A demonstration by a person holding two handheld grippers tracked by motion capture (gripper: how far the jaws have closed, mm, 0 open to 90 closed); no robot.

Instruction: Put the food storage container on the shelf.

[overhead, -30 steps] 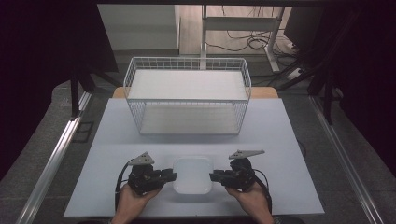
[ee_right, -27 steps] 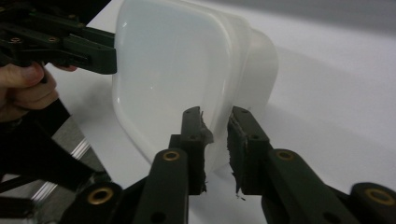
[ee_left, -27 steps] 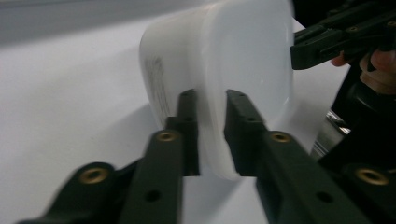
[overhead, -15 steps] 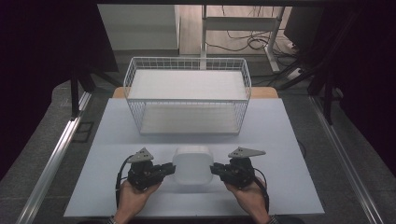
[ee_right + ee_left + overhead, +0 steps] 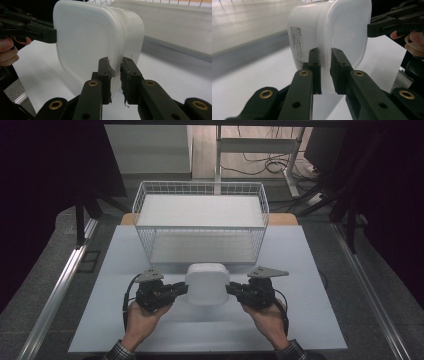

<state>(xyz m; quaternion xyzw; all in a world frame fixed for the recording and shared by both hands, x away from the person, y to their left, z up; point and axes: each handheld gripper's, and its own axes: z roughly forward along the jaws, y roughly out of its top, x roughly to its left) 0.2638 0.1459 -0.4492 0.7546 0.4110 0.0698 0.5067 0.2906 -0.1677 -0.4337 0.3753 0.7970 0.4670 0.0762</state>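
Observation:
A white plastic container (image 5: pixel 207 284) with rounded corners hangs just above the table (image 5: pixel 115 320), held between both grippers. My left gripper (image 5: pixel 184 289) is shut on its left rim and my right gripper (image 5: pixel 231 290) on its right rim. In the left gripper view the jaws (image 5: pixel 325 72) pinch the container's (image 5: pixel 332 32) lip, a printed label shows on its side, and the right gripper (image 5: pixel 387 25) grips the far edge. In the right gripper view the jaws (image 5: pixel 115 75) clamp the container's (image 5: pixel 95 42) rim, with the left gripper (image 5: pixel 37 30) opposite.
A white wire basket (image 5: pixel 200 184) stands directly behind the container, with a white sheet on its floor. The pale tabletop extends on both sides. Metal rails (image 5: pixel 60 285) run along the table's left and right, and dark floor lies beyond.
Both grippers have carried the container up and forward, away from the person and toward the wire basket. Their hold on the rim is unchanged.

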